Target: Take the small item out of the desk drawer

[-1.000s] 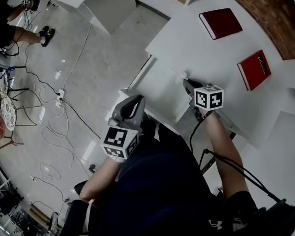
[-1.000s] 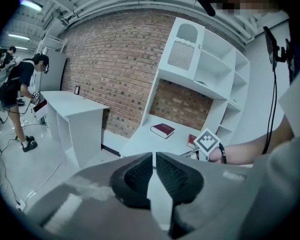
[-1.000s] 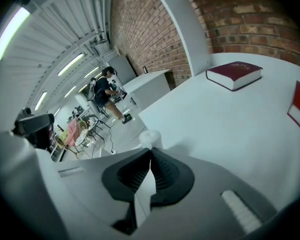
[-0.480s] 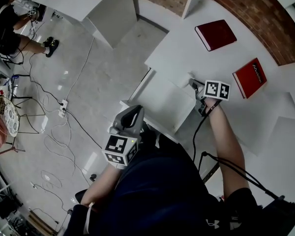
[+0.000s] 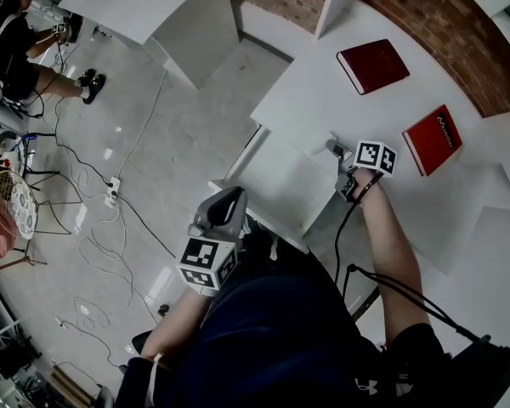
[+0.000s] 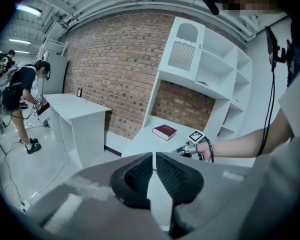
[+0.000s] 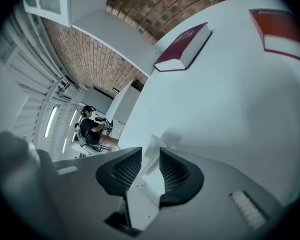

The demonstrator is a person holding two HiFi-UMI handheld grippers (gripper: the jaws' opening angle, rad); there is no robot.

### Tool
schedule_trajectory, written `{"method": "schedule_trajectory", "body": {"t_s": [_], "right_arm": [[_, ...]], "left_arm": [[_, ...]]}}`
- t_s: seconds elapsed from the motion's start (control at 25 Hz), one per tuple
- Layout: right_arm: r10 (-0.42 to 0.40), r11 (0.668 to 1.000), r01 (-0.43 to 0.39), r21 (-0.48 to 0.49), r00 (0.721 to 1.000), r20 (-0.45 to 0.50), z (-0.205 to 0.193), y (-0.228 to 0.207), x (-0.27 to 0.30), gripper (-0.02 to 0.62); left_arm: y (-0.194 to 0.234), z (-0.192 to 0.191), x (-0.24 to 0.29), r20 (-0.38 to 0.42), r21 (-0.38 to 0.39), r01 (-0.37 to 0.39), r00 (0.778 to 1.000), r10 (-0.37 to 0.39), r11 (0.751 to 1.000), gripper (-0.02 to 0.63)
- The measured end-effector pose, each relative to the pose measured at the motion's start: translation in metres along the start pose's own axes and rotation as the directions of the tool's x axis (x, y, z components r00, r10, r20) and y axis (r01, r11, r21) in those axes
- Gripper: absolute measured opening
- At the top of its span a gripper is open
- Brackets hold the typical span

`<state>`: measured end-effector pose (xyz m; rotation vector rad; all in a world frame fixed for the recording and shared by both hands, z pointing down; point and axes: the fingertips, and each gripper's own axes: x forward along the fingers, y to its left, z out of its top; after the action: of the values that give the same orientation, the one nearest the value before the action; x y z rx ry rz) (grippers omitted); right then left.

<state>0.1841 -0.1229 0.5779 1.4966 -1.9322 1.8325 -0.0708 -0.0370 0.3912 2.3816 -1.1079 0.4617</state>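
The small white item lies on the white desk top, just past the open drawer. My right gripper is low over the desk with the small item at its tips. Its jaws are opening, with the item in the gap between the pads and no longer squeezed. My left gripper hangs near the person's lap in front of the drawer. In the left gripper view its jaws are shut on nothing.
A dark red book and a red book lie farther back on the desk. A brick wall and white shelving stand behind it. Cables run over the floor at the left, where another person sits.
My right gripper has moved a little farther over the desk top with the white item at its tips. The left gripper has hardly moved.
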Motion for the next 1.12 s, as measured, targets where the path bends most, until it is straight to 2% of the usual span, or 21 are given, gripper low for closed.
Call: {"method": "schedule_trajectory", "body": {"t_s": [0.16,0.28,0.44,0.56,0.72,0.92,1.04,1.12], "right_arm": [[-0.031,0.999,0.032,-0.03,0.999,0.03,0.007,-0.001,-0.009,0.163],[-0.058,0.99,0.067,-0.124,0.996,0.074,0.017,0.004,-0.024,0.189],[-0.105,0.93,0.161,-0.331,0.978,0.183,0.04,0.024,-0.056,0.201],[-0.084,0.879,0.202,-0.431,0.957,0.278,0.055,0.052,-0.085,0.193],[0.007,0.833,0.213,-0.511,0.919,0.394,0.063,0.098,-0.124,0.123],[0.101,0.765,0.265,-0.587,0.85,0.517,0.061,0.155,-0.176,0.1],[0.149,0.713,0.313,-0.628,0.807,0.571,0.058,0.183,-0.204,0.083],[0.169,0.665,0.358,-0.655,0.783,0.599,0.054,0.199,-0.221,0.074]], "left_arm": [[-0.005,0.002,0.007,0.003,0.017,0.018,1.0,-0.018,1.0,0.023],[-0.008,0.005,0.012,0.007,0.039,0.029,1.0,-0.03,0.999,0.023],[-0.011,0.018,0.019,0.019,0.054,0.035,0.999,-0.036,0.998,0.023],[-0.014,0.029,0.024,0.032,0.065,0.042,0.998,-0.044,0.997,0.023],[-0.021,0.04,0.029,0.049,0.087,0.062,0.997,-0.067,0.994,0.023],[-0.033,0.06,0.034,0.082,0.114,0.085,0.992,-0.095,0.99,0.023],[-0.041,0.072,0.038,0.102,0.137,0.099,0.988,-0.113,0.986,0.023],[-0.048,0.081,0.04,0.118,0.156,0.109,0.985,-0.128,0.982,0.023]]}}
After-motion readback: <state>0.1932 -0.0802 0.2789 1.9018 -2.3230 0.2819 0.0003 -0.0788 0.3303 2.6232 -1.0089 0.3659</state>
